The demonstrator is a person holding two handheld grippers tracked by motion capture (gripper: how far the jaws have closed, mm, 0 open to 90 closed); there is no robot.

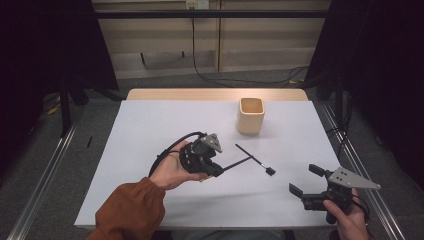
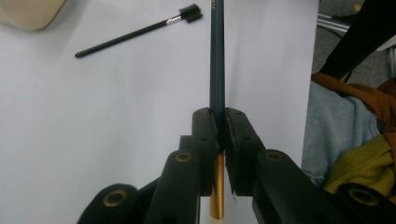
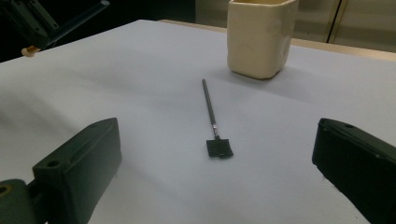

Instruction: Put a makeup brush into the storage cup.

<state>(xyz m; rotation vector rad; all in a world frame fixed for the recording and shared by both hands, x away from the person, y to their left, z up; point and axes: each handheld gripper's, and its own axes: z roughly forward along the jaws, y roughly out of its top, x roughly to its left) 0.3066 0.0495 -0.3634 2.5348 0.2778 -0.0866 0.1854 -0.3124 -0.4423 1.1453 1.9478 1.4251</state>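
Your left gripper (image 2: 219,126) pinches a dark pencil (image 2: 217,56) above the white table (image 1: 150,130), while your right gripper (image 3: 215,154) stands spread wide near the small brush (image 3: 212,119).

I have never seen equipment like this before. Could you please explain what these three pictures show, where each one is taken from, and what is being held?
A person sits at a table with a white top and holds a hand tool in each hand. Each tool is a gripper with two black jaws.

The high view looks down from above. The left gripper is at its left, the right gripper at its right. The other two pictures come from small cameras riding on each gripper, looking along its jaws.

On the table lie a small black brush with a thin handle, and a cream-coloured cup stands farther back.

The left gripper's jaws are shut on a dark pencil-like stick with a gold lower part. The right gripper's jaws are open and hold nothing.
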